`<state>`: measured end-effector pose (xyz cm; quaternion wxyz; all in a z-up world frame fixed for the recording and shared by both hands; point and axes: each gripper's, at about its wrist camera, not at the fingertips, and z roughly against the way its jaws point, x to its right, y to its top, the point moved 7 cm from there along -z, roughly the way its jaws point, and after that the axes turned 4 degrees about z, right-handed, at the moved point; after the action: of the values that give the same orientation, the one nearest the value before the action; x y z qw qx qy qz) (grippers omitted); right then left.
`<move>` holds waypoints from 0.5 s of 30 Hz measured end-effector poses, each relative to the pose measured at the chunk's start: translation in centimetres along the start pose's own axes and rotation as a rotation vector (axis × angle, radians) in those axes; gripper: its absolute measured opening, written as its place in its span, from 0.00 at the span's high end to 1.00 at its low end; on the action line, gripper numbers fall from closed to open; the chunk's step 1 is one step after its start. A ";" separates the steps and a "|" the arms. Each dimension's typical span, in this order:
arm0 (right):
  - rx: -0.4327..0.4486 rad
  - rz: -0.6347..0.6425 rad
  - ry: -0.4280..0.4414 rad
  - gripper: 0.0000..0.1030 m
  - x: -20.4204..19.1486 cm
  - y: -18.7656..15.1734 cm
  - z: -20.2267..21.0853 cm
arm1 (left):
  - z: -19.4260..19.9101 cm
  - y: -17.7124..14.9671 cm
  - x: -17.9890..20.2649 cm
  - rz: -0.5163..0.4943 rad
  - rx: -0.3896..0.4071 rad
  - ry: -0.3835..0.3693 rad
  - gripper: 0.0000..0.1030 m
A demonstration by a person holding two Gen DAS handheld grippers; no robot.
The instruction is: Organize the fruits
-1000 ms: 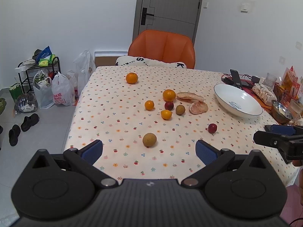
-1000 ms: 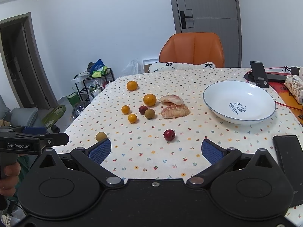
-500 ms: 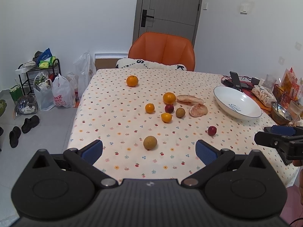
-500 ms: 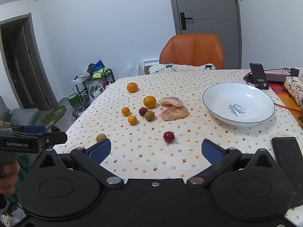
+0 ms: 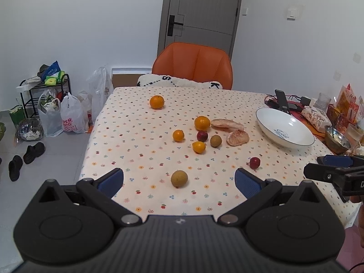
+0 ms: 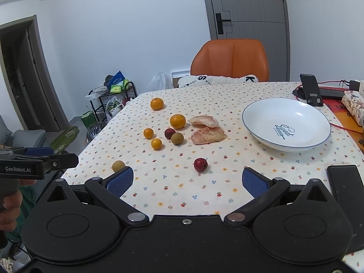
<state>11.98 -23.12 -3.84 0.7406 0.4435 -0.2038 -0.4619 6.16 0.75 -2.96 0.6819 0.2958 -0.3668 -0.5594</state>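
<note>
Table (image 5: 127,122): floral cloth, fruit loose across the middle.
Orange chair (image 6: 229,61): at the far edge.
White bowl (image 6: 261,122): right side, nothing in it.
Pomelo segments (image 6: 208,134): two peeled pieces, just left of the bowl.
Oranges (image 5: 202,122): four, one alone toward the far edge (image 5: 157,102).
Brown fruit (image 5: 179,178): near edge — between the left gripper (image 5: 179,178) fingers, which stand wide apart, untouched.
Red fruit (image 6: 200,164): near edge, ahead of the right gripper (image 6: 188,178) — fingers spread, holding nothing.
</note>
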 end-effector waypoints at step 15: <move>-0.029 0.008 0.050 0.00 1.0 -0.6 -3.8 | -4.6 -0.5 1.3 0.001 -0.025 -0.022 0.07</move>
<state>14.86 -22.29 -6.38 0.7536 0.4431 -0.1803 -0.4508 9.89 -0.65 -5.72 0.6819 0.2810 -0.3675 -0.5666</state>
